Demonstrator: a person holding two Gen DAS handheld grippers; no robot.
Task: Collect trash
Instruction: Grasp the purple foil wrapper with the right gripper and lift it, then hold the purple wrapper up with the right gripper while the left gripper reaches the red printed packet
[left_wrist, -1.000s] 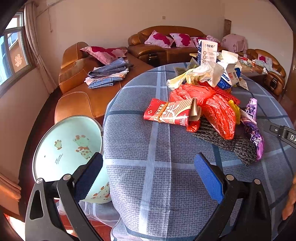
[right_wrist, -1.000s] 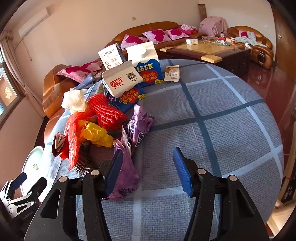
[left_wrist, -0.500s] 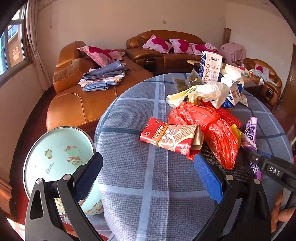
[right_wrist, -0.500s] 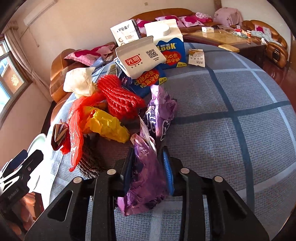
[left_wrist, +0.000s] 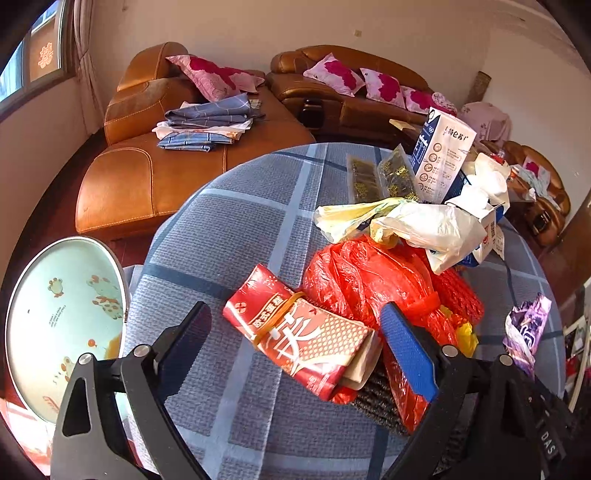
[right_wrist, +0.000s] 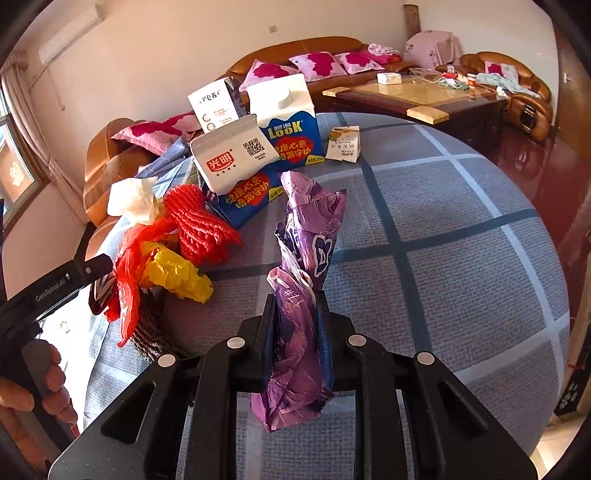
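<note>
A heap of trash lies on the round blue-checked table (right_wrist: 461, 240). My right gripper (right_wrist: 297, 314) is shut on a purple plastic wrapper (right_wrist: 306, 258) and holds it lifted off the table; it also shows in the left wrist view (left_wrist: 526, 328). My left gripper (left_wrist: 295, 332) is open, its jaws on either side of a red printed packet (left_wrist: 299, 332) with a rubber band. Behind that lie a red plastic bag (left_wrist: 373, 273), a white bag (left_wrist: 424, 225) and a black mesh pad (left_wrist: 376, 398).
Milk cartons (right_wrist: 284, 125), red foam netting (right_wrist: 199, 225), a yellow wrapper (right_wrist: 173, 273) and white tissue (right_wrist: 133, 199) lie on the table. A pale green bin with cartoon animals (left_wrist: 59, 321) stands by the table's left edge. Leather sofas (left_wrist: 147, 177) and a coffee table (right_wrist: 417, 96) stand beyond.
My right gripper closed on the purple wrapper and lifted it. My left gripper moved forward until the red packet lies between its open jaws.
</note>
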